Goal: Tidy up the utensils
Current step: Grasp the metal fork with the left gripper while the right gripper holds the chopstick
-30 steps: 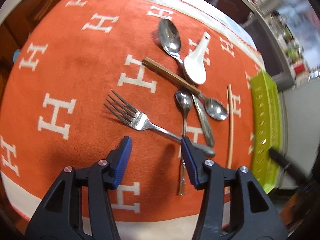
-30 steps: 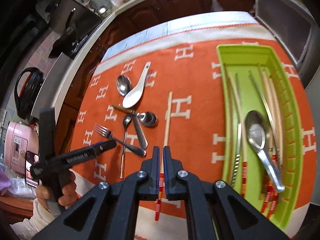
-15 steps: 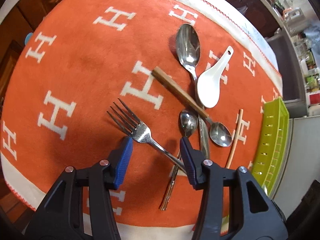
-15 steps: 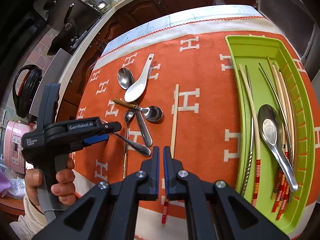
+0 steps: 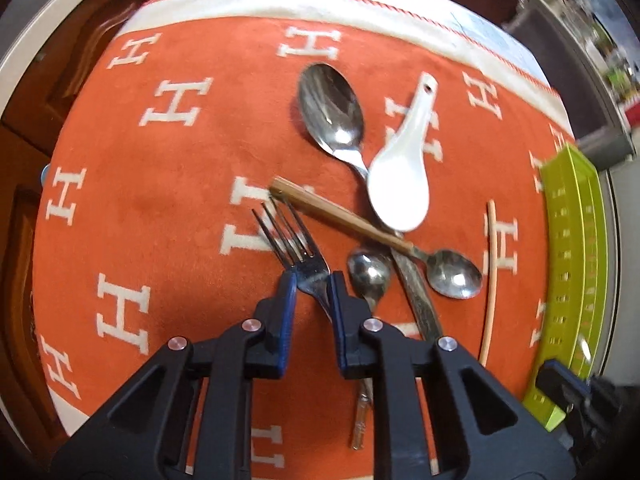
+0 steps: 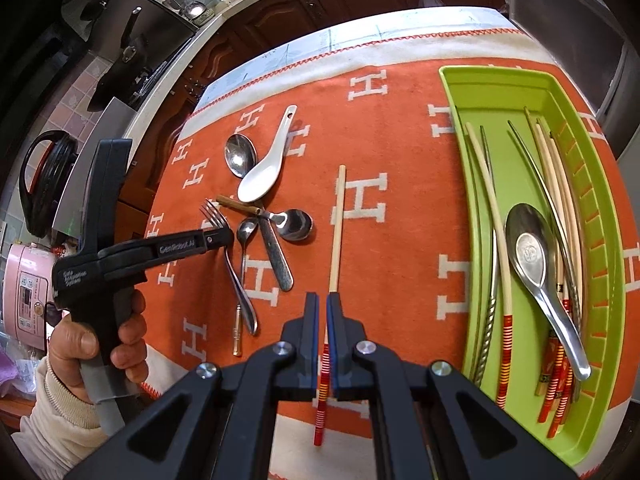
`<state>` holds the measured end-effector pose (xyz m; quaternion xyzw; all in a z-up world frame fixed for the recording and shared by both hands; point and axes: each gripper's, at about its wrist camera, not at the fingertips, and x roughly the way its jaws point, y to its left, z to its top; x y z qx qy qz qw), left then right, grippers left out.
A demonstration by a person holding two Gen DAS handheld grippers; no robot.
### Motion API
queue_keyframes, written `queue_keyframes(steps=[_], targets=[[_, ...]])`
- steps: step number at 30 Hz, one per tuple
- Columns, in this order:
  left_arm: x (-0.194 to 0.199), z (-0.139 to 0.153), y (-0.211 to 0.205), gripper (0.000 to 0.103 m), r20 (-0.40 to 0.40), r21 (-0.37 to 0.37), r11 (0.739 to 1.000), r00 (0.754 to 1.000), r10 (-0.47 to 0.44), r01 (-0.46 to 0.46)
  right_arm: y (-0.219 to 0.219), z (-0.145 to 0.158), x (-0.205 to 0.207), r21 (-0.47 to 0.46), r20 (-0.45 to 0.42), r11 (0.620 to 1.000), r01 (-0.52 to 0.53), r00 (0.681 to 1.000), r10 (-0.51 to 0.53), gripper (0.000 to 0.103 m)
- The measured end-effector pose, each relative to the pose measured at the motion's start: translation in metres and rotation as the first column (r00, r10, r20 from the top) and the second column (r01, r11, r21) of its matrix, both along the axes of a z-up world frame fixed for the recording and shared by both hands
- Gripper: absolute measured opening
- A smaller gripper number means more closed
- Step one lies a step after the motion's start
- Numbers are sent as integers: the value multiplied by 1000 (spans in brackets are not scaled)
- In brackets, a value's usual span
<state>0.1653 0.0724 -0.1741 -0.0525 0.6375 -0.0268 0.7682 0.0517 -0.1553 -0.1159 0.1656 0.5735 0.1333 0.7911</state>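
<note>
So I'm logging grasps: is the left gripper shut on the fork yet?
Shut on it: the left gripper has both blue pads against the fork at its neck, tines pointing forward.

"GenRobot.AI" on left gripper (image 6: pixel 218 240), "H" on cloth (image 6: pixel 384 128)

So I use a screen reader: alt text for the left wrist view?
The left tool is shut on a fork, tines pointing away, over an orange cloth. Spoons, including a white ceramic spoon, lie jumbled beyond; a green tray sits right.
</note>
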Motion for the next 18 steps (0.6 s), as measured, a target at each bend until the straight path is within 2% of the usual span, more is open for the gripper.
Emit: queue_keyframes(steps=[3, 8, 11, 18], targets=[[4, -5, -6, 16, -42, 6, 1000, 999, 8, -7, 1, -2, 1, 2, -6, 1000, -1, 1000, 1, 4], [3, -6, -22, 19, -73, 57, 998, 997, 16, -11, 4, -2, 1, 2, -6, 1000, -4, 1000, 4, 4], [0, -6, -27, 24, -108, 46, 999, 994, 21, -16, 4, 1, 0, -5, 2, 1000, -5, 1000, 5, 4], [-11, -6, -25, 24, -121, 41, 998, 991, 55, -50, 2, -2, 0, -4, -6, 1000, 0, 1000, 0, 4]])
